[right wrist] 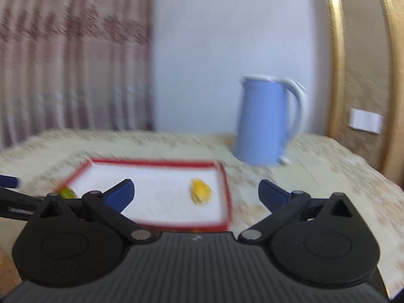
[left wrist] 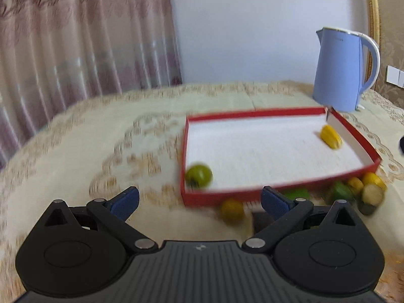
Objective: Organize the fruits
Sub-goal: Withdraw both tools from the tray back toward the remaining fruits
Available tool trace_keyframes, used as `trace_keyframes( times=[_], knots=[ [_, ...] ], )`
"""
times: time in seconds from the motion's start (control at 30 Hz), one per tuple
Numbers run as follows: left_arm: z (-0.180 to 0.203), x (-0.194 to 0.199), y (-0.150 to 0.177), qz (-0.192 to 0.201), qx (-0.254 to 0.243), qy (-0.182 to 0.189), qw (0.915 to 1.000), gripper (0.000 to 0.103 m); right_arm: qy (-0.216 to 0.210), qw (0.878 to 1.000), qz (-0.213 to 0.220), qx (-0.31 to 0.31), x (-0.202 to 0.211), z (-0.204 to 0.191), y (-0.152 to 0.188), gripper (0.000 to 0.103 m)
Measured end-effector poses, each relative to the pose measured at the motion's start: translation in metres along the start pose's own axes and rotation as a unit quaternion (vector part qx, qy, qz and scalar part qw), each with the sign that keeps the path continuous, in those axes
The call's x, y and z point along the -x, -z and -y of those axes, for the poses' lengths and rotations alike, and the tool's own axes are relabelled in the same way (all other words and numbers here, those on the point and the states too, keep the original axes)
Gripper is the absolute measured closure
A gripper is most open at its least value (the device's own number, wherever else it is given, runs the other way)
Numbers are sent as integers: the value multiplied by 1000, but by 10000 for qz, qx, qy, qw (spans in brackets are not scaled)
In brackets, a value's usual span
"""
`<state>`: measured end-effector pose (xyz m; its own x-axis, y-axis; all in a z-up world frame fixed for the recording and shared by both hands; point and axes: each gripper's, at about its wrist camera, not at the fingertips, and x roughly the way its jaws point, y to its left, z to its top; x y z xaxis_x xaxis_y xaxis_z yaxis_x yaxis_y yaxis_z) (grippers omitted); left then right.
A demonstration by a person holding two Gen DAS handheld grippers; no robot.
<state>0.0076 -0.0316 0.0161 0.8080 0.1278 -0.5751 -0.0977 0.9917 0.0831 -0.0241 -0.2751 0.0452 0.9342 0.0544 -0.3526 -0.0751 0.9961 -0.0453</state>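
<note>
We see left gripper, right gripper jaws wide, empty; green fruit in red box near-left corner.

My red box has a white inside, green fruit and yellow fruit; pale blue kettle, beige patterned counter cloth.

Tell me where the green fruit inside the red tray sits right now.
In the left wrist view the green fruit lies in the red tray's near left corner, far from the yellow fruit at its far right.
</note>
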Motion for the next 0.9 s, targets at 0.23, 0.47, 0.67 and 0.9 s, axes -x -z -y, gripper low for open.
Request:
trace_keyframes(
  times=[0.23, 0.47, 0.67, 0.9],
  knots=[
    [-5, 11, 23, 108, 501, 723, 9961, 0, 497, 9982, 300, 159, 10, -10, 14, 0],
    [18, 6, 25, 65, -92, 606, 9981, 0, -36, 9999, 90, -115, 5, -2, 21, 0],
    [29, -14, 25, -318, -28, 510, 9982, 0, -121, 9997, 159, -142, 8, 0, 25, 0],
    [34, -18, 22, -211, 10, 336, 9992, 0, -77, 9997, 163, -140, 10, 4, 26, 0]
  ],
)
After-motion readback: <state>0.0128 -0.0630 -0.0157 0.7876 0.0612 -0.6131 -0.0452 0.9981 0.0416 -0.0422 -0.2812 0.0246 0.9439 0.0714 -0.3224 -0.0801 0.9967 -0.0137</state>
